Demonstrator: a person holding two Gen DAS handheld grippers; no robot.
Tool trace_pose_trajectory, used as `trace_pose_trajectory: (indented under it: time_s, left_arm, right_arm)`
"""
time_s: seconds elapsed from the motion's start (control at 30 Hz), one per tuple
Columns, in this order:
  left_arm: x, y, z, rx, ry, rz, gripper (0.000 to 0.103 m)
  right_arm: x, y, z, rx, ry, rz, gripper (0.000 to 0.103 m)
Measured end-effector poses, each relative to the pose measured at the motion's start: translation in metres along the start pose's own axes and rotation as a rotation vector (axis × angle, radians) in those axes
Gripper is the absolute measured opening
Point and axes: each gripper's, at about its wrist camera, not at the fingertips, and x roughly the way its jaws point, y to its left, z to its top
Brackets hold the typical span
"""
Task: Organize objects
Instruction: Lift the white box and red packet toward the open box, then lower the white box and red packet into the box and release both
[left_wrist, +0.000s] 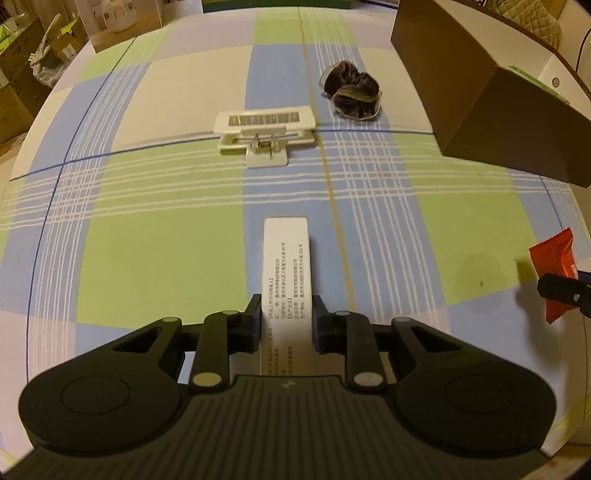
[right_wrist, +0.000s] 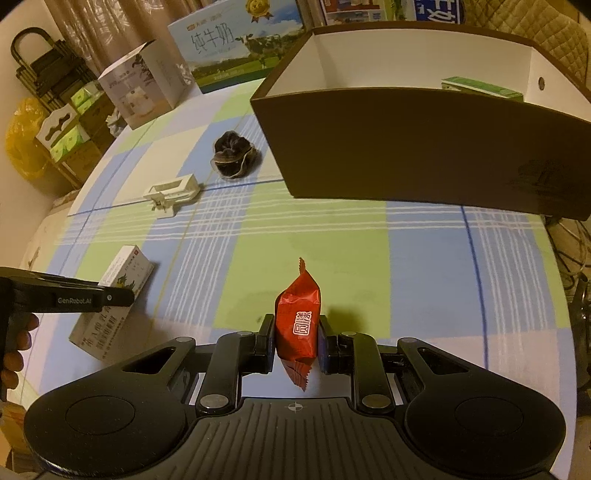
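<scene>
My left gripper (left_wrist: 286, 321) is shut on a white medicine box (left_wrist: 286, 258) with printed text, held over the checked tablecloth. The same box (right_wrist: 118, 291) shows in the right wrist view, with the left gripper (right_wrist: 122, 295) on it. My right gripper (right_wrist: 295, 339) is shut on a red snack packet (right_wrist: 298, 325); the packet (left_wrist: 556, 258) also shows at the left view's right edge. A white clip (left_wrist: 264, 133) and a dark scrunchie (left_wrist: 351, 92) lie farther back. A brown open box (right_wrist: 406, 147) stands at the right.
A green-and-white packet (right_wrist: 480, 86) lies inside the brown box. Cardboard cartons (right_wrist: 147, 85) and a milk carton (right_wrist: 236, 48) stand at the table's far edge. Stacked boxes and a yellow bag (right_wrist: 26, 144) sit beyond the left edge.
</scene>
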Motion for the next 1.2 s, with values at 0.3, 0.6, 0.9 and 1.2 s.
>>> trace_pose_trajectory:
  time_s: [0.3,0.6,0.9,1.2]
  left_arm:
    - [-0.023,-0.016,0.007,-0.002,-0.057,-0.017,0.021]
    - [-0.061,-0.041,0.025,0.004,-0.154,-0.047,0.021]
    - [-0.093,-0.089,0.06,0.051,-0.241,-0.098,0.021]
    - [-0.095,-0.152,0.116,0.107,-0.295,-0.17,0.021]
  right_arm:
    - [-0.015,-0.015,0.005,0.0,-0.026,0.01,0.019]
    - [-0.046,-0.033,0.027,0.003,-0.087,0.031,0.019]
    - [-0.082,-0.056,0.066,0.016,-0.172,0.06,0.019]
    - [-0.091,-0.083,0.122,0.025,-0.229,0.073,0.019]
